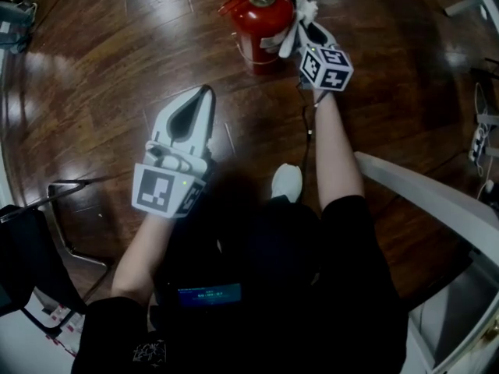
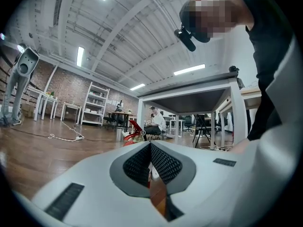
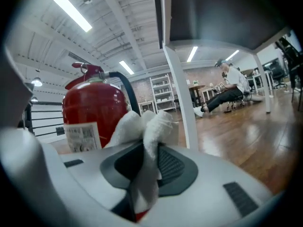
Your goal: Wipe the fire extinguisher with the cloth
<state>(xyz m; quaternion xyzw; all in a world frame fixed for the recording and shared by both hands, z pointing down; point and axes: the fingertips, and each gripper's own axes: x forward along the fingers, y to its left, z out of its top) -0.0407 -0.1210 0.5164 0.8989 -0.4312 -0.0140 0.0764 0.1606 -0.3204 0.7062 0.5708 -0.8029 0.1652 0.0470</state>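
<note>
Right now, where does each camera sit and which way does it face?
Head view: on the head, facing steeply down at the wooden floor; forearms, left gripper, right gripper show.
Left gripper view: on that gripper, facing across the room along shut, empty jaws; person's torso at right.
Right gripper view: on that gripper, facing the red metal fire extinguisher; jaws pinch the white cloth.
Shared: all show the extinguisher.

Glossy dark wooden floor (image 1: 117, 61), red fire extinguisher (image 1: 261, 23) standing upright on it
</note>
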